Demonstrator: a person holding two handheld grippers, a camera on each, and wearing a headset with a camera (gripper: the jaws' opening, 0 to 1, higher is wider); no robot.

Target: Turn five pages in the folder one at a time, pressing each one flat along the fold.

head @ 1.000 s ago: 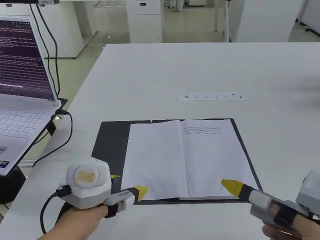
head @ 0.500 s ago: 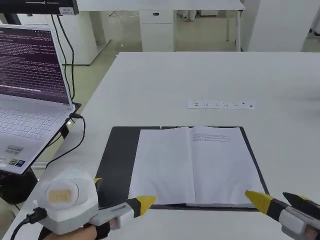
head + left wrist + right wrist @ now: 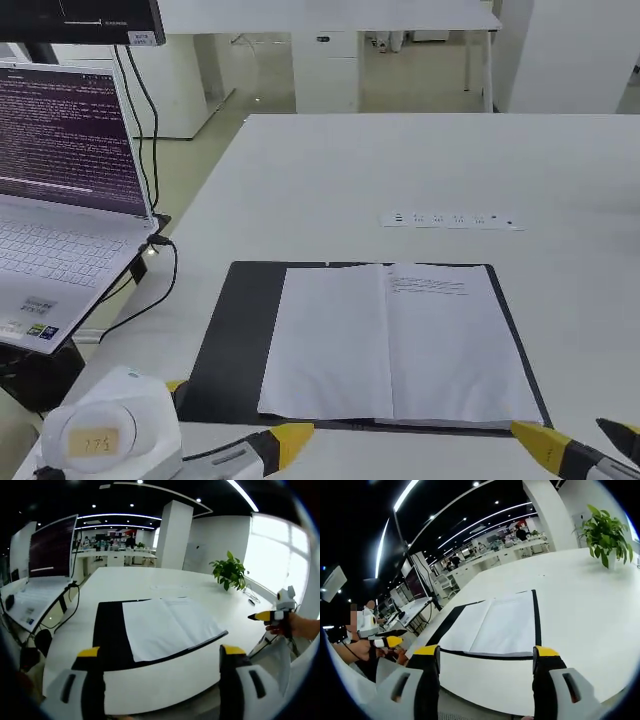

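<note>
The folder lies open and flat on the white table, black cover underneath and white pages spread left and right of the fold. My left gripper hovers open just off the folder's near left corner, holding nothing. My right gripper is open and holding nothing off the near right corner. In the left gripper view the folder lies ahead between the yellow tips of the left gripper, and the right gripper shows at the right. In the right gripper view the right gripper faces the folder, with the left gripper off to the left.
An open laptop stands on a stand left of the table, with a black cable hanging by the table edge. A white power strip lies beyond the folder. A potted plant stands at the table's far end.
Both grippers have drawn back from the folder's near edge toward the person; the right tip no longer rests over the page corner. The head camera has tilted up. The pages lie unchanged.
</note>
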